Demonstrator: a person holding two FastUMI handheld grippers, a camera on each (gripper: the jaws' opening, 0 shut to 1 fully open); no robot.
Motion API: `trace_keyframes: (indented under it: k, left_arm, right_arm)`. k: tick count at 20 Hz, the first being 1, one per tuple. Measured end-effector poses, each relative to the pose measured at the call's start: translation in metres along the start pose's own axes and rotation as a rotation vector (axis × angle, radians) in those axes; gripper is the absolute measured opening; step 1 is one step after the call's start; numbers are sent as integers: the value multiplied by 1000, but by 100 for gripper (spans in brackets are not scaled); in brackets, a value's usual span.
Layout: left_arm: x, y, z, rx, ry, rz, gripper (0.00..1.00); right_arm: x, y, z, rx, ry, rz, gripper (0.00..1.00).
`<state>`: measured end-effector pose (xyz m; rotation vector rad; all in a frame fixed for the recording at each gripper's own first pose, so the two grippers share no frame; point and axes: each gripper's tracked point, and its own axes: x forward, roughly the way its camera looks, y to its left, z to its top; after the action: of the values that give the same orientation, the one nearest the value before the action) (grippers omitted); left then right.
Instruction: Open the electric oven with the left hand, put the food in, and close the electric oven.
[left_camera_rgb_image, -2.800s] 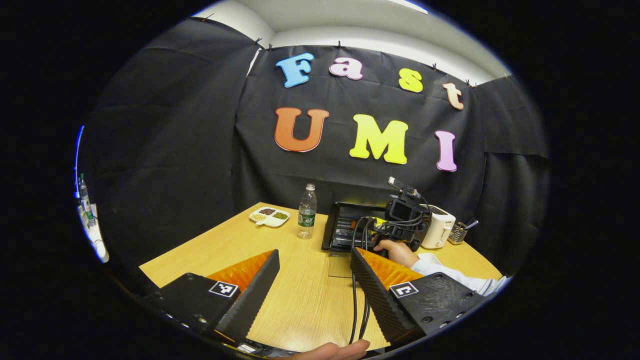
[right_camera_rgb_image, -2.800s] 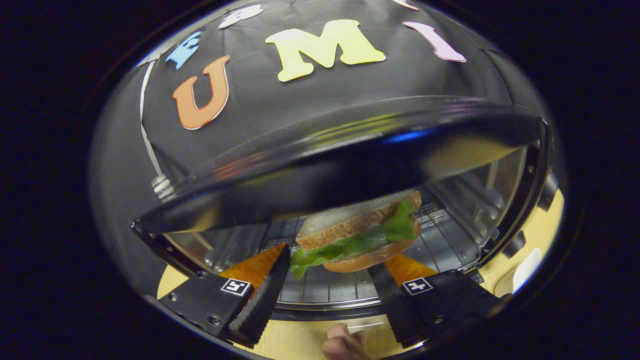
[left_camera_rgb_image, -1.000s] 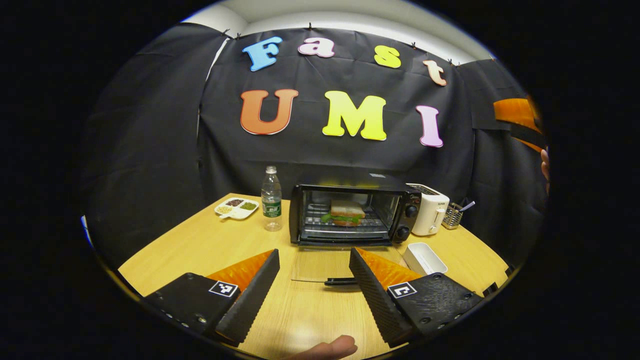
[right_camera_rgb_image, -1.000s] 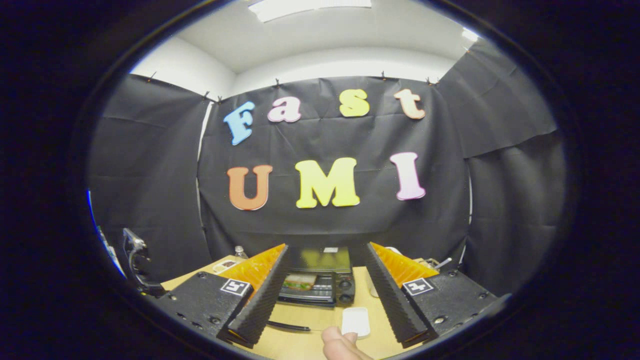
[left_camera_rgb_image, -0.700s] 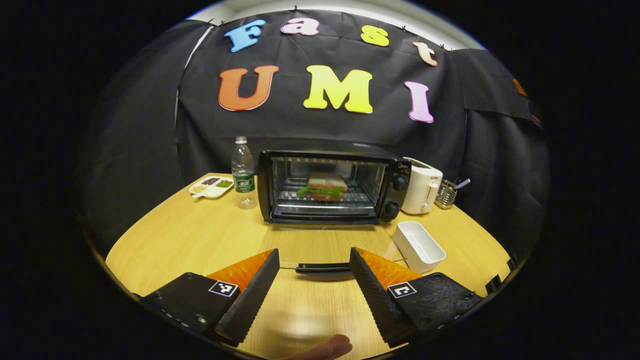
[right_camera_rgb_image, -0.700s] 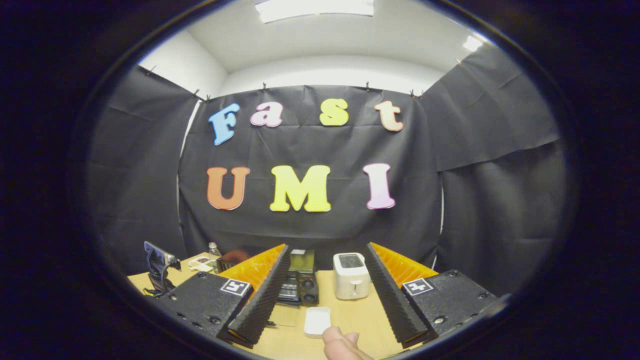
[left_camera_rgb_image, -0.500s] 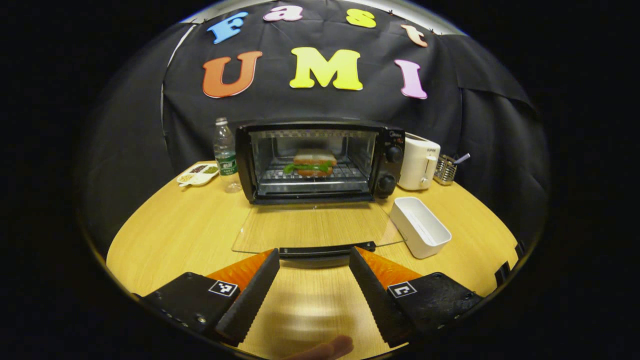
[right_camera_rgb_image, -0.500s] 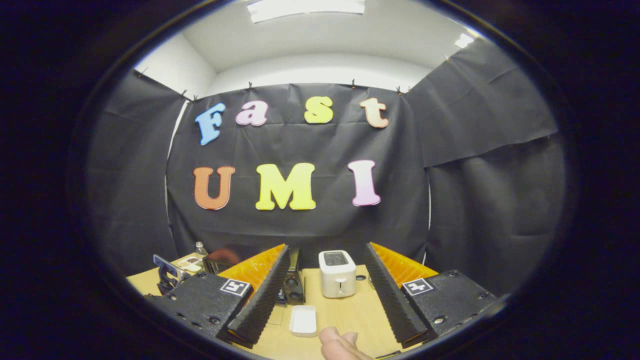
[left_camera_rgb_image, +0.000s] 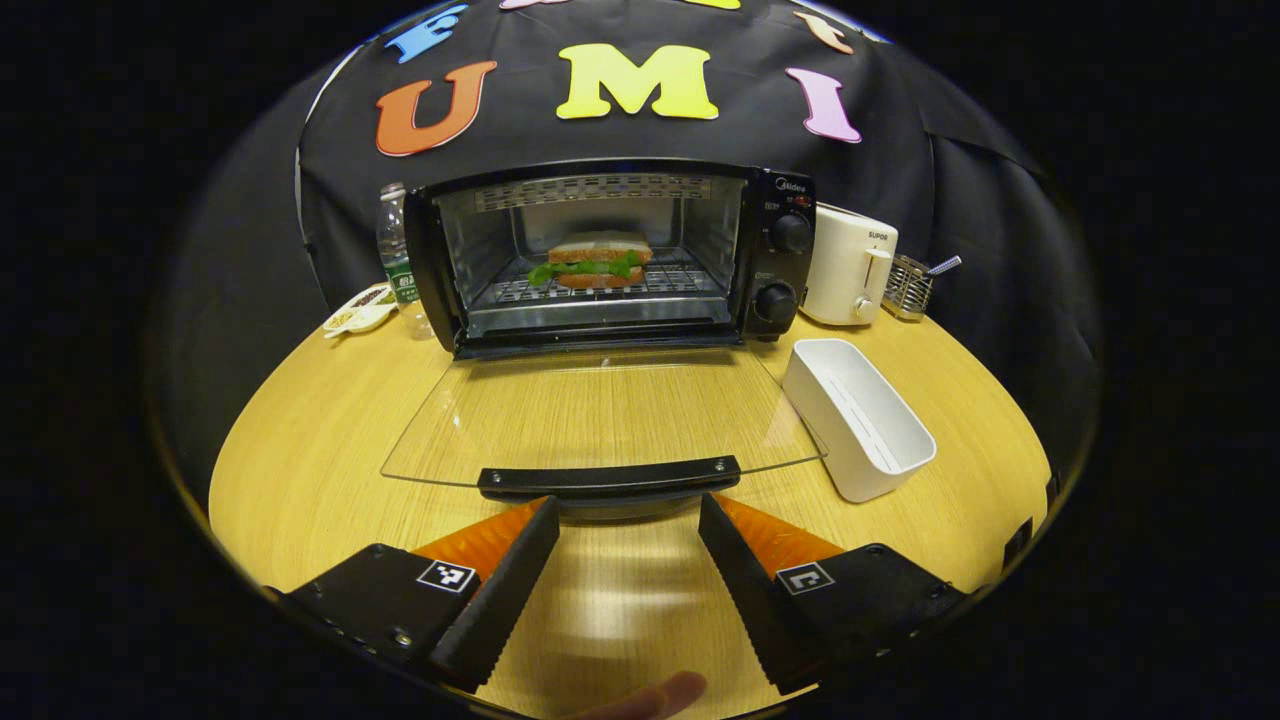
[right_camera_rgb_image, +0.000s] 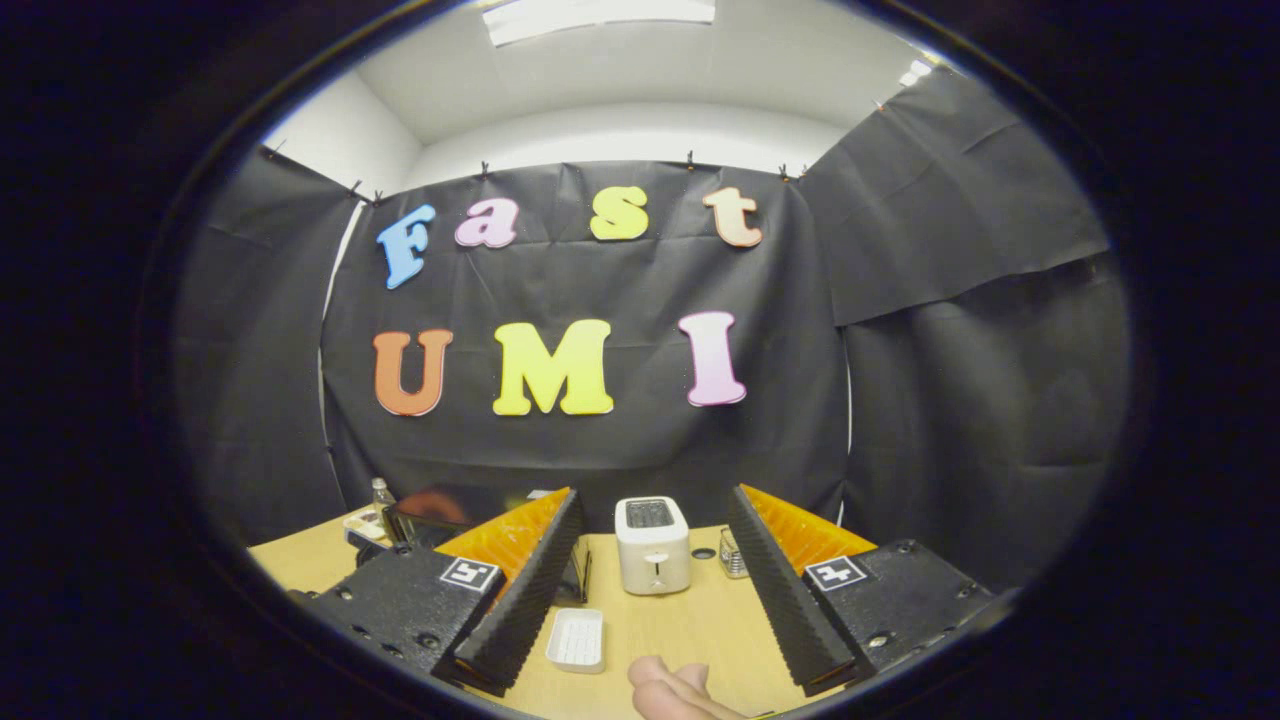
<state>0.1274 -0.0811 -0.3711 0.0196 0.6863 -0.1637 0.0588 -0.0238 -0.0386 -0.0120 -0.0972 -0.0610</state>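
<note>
One oven (right_camera_rgb_image: 440, 512), half-hidden behind finger (right_camera_rgb_image: 520, 570)

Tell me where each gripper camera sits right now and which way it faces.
Left gripper view: low over the table, facing the open oven; sandwich on its rack, door handle just ahead of the open left gripper; a fingertip below.
Right gripper view: higher, facing the booth wall; open right gripper, a hand below.
Shared: toaster, white tray.

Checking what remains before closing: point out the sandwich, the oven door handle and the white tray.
sandwich (left_camera_rgb_image: 598, 260), left gripper view, on its lettuce edge.
oven door handle (left_camera_rgb_image: 608, 478), left gripper view, middle of the bar.
white tray (left_camera_rgb_image: 905, 470), left gripper view, on its near outer wall.
</note>
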Motion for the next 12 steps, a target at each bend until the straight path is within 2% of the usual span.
trace_keyframes:
  k: [5,12]
  left_arm:
    - [9,1,-2,-6,41,25,93]
    - [3,0,9,23,5,61,93]
  right_arm:
    - [0,-4,1,8,-16,24,96]
    - [7,-6,-15,-6,7,36,96]
